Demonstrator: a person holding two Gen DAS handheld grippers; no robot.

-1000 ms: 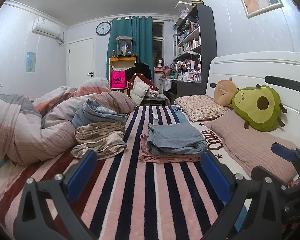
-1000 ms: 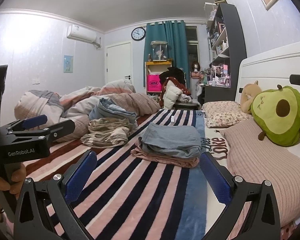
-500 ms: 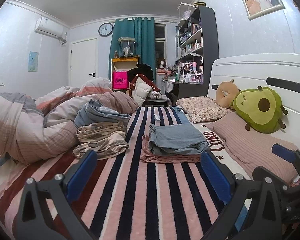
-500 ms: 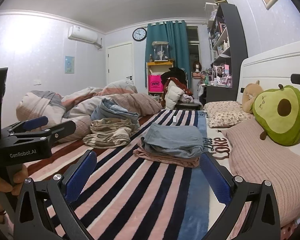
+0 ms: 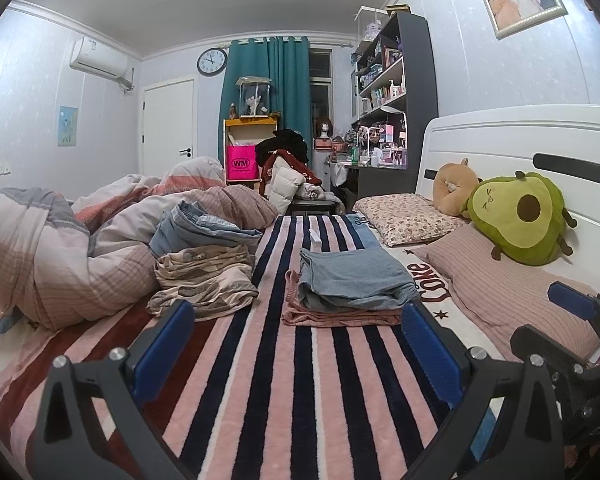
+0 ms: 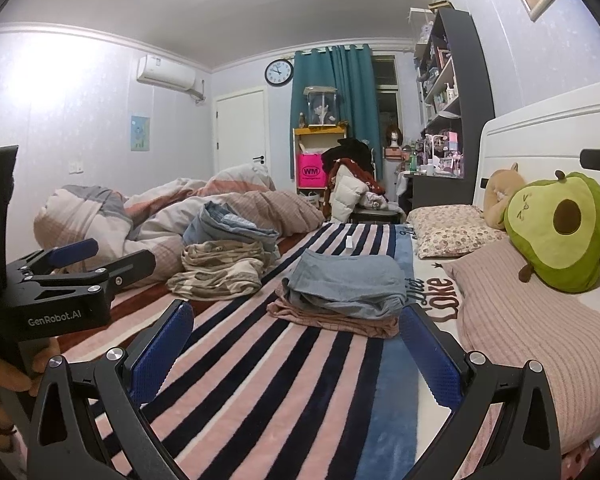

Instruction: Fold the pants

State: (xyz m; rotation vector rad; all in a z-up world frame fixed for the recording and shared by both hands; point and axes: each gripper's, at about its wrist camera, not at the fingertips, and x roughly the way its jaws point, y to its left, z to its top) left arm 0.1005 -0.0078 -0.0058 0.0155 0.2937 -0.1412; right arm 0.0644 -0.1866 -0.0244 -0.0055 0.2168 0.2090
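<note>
— Striped blanket under you, bedroom beyond. Your grippers?
— Left gripper and right gripper both spread wide, holding nothing.
— The pants?
— Folded jeans sit atop pink garment, just beyond your fingertips; unfolded pile left of them.

The bed holds two folded garments stacked at twelve o'clock, two unfolded garments piled at ten o'clock, two pillows and two plush toys at two o'clock, one quilt.
</note>
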